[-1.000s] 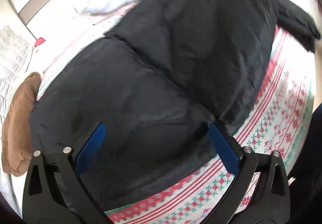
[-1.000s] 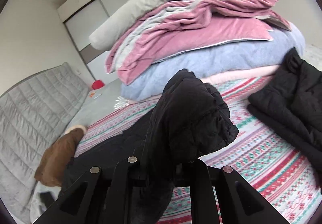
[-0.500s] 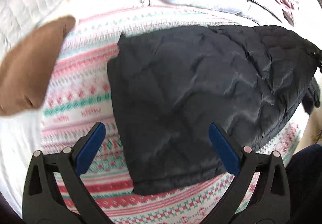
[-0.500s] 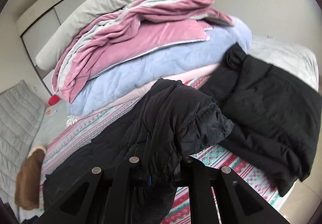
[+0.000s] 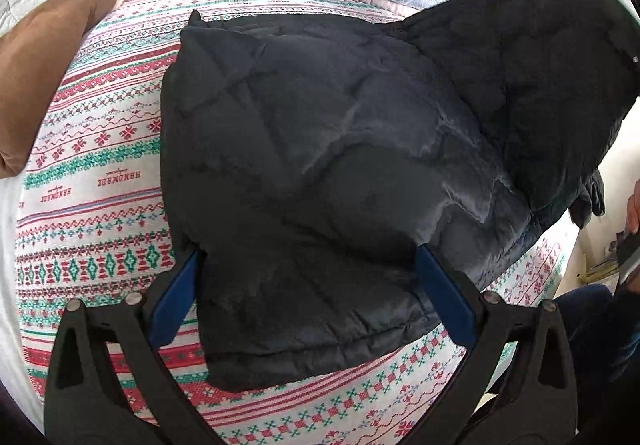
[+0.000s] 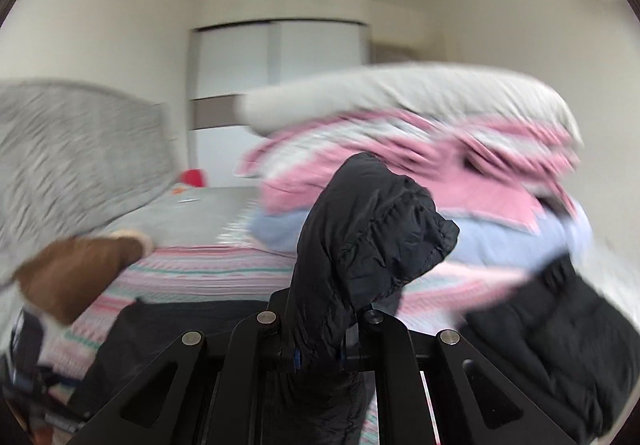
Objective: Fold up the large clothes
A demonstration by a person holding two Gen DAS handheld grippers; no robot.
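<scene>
Bed (image 5: 92, 181) | jacket (image 5: 320, 165) mid-frame | left claw (image 5: 308, 265) spread | right claw (image 6: 318, 349) pinching sleeve (image 6: 368, 237) | step: folding sleeve | next: lay inward

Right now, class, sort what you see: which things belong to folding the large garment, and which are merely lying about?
Belong to the job:
black puffer jacket, spread on the patterned bedspread
right gripper, shut on a bunched part of it
left gripper, jaws open above it

Lying about:
stack of folded blankets
brown garment
second black garment
red object
</scene>
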